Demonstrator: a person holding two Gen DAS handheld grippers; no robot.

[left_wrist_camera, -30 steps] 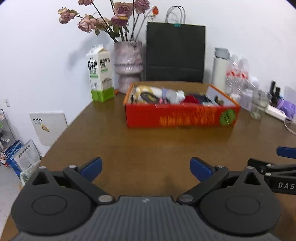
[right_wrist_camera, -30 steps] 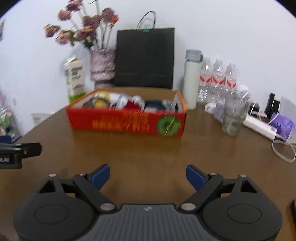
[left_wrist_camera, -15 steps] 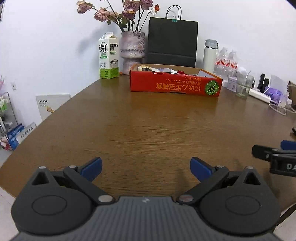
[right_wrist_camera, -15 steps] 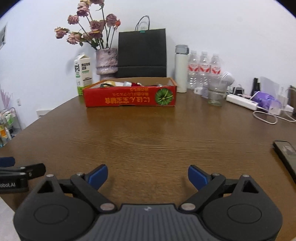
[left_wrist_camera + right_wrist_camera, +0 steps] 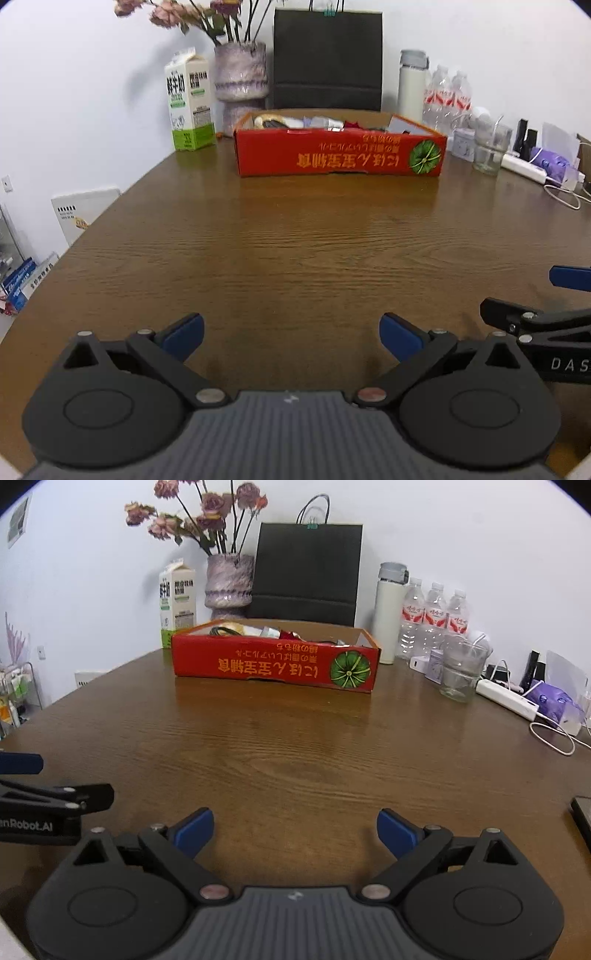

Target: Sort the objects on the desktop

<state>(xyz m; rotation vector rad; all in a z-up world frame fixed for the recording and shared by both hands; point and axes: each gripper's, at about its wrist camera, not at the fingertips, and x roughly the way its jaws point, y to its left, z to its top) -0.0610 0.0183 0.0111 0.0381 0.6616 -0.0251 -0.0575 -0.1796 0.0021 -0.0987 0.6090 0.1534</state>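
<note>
A red cardboard box [image 5: 340, 158] stands at the far middle of the brown table [image 5: 295, 240], also plain in the right wrist view [image 5: 273, 664]. Several small items [image 5: 317, 122] lie inside it, mostly hidden by its front wall. My left gripper [image 5: 291, 328] hovers low over bare wood near the front edge, open, with nothing between its blue pads. My right gripper [image 5: 295, 827] is beside it, open wide and also empty. Each gripper shows at the edge of the other's view: the right gripper [image 5: 546, 295] and the left gripper [image 5: 48, 779].
Behind the box stand a milk carton [image 5: 190, 103], a vase of dried roses [image 5: 240, 74], a black paper bag [image 5: 327, 59] and a white flask [image 5: 412, 85]. Water bottles [image 5: 436, 616], a glass [image 5: 461, 672], a power strip [image 5: 506, 698] and a cable [image 5: 554, 734] crowd the right; a dark flat device [image 5: 583, 819] lies at the right edge.
Both views first drew far back from the red box, then came nearer and lower over the table. Both grippers stayed open and empty, side by side.
</note>
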